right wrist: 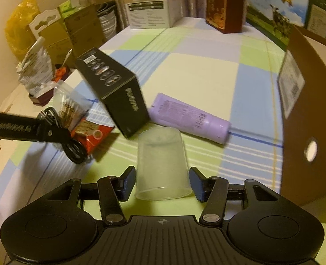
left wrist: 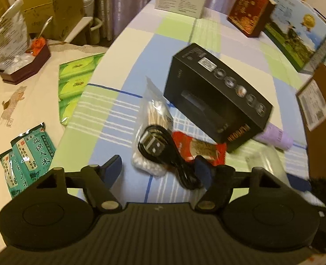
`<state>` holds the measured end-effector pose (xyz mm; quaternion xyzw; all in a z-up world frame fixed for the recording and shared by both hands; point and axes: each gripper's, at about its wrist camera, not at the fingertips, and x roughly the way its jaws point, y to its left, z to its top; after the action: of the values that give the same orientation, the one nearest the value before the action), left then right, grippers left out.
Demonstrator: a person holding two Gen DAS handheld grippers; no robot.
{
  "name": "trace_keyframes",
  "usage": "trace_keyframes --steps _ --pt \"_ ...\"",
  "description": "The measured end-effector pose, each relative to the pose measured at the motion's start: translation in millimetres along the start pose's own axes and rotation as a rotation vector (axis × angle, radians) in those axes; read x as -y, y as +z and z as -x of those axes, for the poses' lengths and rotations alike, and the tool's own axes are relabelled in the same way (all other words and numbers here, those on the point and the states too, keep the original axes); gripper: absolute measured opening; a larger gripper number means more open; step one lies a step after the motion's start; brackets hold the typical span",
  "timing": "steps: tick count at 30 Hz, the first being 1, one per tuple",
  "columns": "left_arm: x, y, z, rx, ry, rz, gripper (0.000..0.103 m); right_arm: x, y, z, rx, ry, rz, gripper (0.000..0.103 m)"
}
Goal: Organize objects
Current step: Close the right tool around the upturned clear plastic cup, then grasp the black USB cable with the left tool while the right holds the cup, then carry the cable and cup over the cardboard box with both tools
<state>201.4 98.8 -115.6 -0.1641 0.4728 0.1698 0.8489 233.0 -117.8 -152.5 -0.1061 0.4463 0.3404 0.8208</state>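
Checked tablecloth (right wrist: 207, 70) holds black box (right wrist: 114, 88) leaning beside lilac tube (right wrist: 189, 119), inverted clear cup (right wrist: 161, 165) sits between right gripper (right wrist: 161, 184) fingers spread apart, left gripper (left wrist: 158, 167) splayed wide over coiled black cable (left wrist: 163, 148).

— What does my left gripper (left wrist: 158, 167) look like from your side?

— Matte black body with a ribbed centre plate, a round disc housing on each flank, silver pivot screws on the linkage arms, and dark blue pads (left wrist: 203, 172) on the fingers.

— I see the right gripper (right wrist: 161, 184) built the same, with a small crosshair mark on its ribbed plate. Any lettering?

— Pale lettering on the left one's side; too blurred to read, I think.
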Motion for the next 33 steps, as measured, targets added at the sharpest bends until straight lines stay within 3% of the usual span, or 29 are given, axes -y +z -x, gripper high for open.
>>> trace_keyframes --steps 3,9,13,23,33 --pt "0 4 -7 0.01 0.011 0.006 0.069 7 -3 5 -0.002 -0.011 -0.028 0.05" --pt "-11 -3 -4 -0.008 -0.022 -0.018 0.038 20 -12 17 -0.012 -0.03 -0.052 0.05" --pt "-29 -17 0 -0.058 -0.067 -0.005 0.026 26 -18 24 -0.018 -0.037 -0.068 0.05" --pt "-42 -47 27 -0.139 -0.154 -0.152 0.025 28 -39 44 -0.069 -0.041 -0.043 0.05" --pt "-29 -74 53 -0.128 -0.12 -0.28 0.029 30 -59 63 -0.094 -0.043 -0.061 0.05"
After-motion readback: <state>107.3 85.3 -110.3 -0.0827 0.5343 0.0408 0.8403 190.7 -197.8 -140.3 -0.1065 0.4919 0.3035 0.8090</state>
